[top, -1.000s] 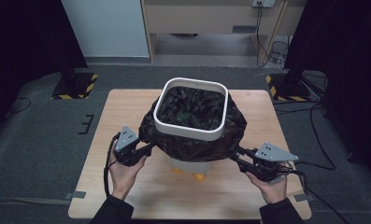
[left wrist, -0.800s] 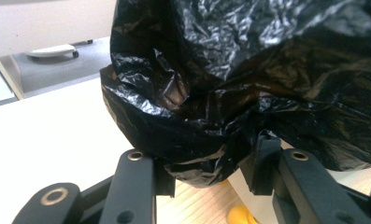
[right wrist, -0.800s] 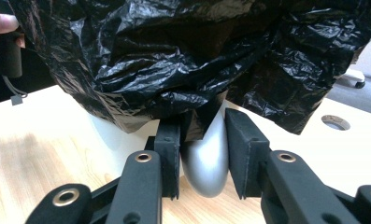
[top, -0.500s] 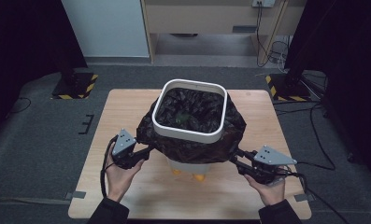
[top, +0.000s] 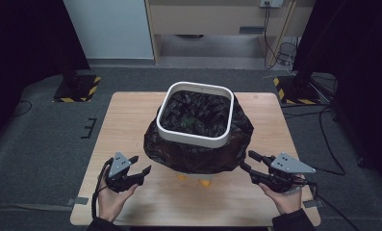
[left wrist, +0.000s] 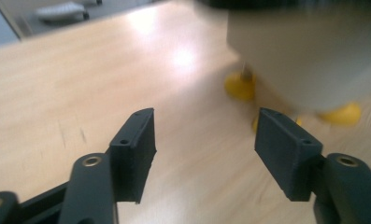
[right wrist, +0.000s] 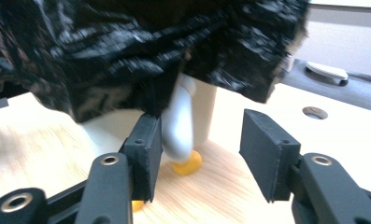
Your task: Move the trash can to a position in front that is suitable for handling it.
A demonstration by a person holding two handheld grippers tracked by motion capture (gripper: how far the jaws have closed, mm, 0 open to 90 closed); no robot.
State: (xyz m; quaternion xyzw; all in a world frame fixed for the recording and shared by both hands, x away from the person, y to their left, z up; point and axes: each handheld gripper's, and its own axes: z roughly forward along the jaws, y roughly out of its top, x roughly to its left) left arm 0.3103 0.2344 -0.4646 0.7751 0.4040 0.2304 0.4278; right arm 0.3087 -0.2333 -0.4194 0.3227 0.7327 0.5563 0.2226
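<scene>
A white square bin (top: 196,137) stands mid-table, lined with a black bag (top: 193,154) whose hem drapes down over its outside. Orange feet (top: 204,183) show under it. My left gripper (top: 141,163) sits low by the bag's near-left side, apart from it. Its jaws have just been opening and are open, with nothing between them (left wrist: 204,126); the bin wall (left wrist: 304,56) and a yellow foot (left wrist: 239,86) lie ahead. My right gripper (top: 247,160) is at the bag's near-right hem. Its jaws have just opened too and grip nothing (right wrist: 199,126); the bag hem (right wrist: 127,51) hangs above them.
The wooden table (top: 131,120) has bare room to the left, right and front of the bin. A round hole (right wrist: 315,112) is in the tabletop past my right gripper. Black stands with hazard-striped bases (top: 75,89) and cables lie on the floor around.
Both grippers have let go of the bag's hem and now stand wider. The left one has dropped and drawn back toward the near edge. The right one has barely moved.
</scene>
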